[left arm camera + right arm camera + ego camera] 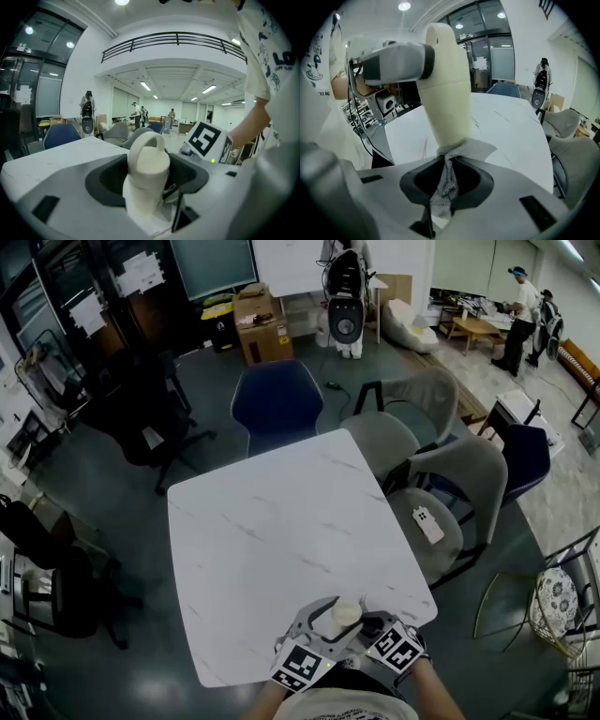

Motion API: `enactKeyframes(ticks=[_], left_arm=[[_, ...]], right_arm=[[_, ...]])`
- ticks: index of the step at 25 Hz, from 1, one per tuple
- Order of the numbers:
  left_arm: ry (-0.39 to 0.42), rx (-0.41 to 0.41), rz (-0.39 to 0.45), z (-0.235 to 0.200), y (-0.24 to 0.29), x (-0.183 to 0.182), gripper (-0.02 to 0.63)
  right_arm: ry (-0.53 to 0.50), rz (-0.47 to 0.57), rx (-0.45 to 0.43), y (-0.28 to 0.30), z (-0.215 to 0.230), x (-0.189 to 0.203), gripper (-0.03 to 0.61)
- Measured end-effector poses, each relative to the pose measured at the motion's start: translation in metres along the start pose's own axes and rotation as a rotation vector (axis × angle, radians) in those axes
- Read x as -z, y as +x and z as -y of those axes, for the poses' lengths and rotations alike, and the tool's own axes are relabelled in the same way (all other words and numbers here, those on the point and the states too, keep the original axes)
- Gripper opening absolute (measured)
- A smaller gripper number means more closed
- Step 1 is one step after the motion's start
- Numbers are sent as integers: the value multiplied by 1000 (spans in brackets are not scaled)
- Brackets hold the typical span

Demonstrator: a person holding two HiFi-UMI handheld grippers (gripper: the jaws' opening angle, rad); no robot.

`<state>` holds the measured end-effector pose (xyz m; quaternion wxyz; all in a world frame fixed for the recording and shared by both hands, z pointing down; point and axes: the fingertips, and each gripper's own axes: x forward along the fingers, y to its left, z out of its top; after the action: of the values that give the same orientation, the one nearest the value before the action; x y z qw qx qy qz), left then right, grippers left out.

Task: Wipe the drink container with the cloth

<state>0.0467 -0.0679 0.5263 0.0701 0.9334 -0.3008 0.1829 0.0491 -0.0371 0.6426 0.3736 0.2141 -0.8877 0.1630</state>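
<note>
Two grippers were held close together over the near edge of the white table (272, 521). The left gripper (148, 186) was clenched on the cream bottle (149, 159), gripped near its looped cap and carried tilted in the air. The right gripper (447, 180) was closed on a grey cloth (442, 199), which was pinched between its jaws. The cloth's bunched upper end was pressed against the bottle's lower end, and one flap was spread out to the side. Chairs (277, 401) were ranged round the table's far side.

White marble table (272, 540), blue chair (278, 401), grey chairs (450, 484).
</note>
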Motion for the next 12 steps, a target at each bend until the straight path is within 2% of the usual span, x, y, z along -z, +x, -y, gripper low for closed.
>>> enactKeyframes(ticks=[6, 12], left_arm=[[22, 39, -5, 0, 0, -2, 284], [54, 112, -33, 0, 0, -1, 284]], right_arm=[[-33, 17, -21, -21, -1, -17, 46], [-60, 54, -44, -41, -4, -39, 46]])
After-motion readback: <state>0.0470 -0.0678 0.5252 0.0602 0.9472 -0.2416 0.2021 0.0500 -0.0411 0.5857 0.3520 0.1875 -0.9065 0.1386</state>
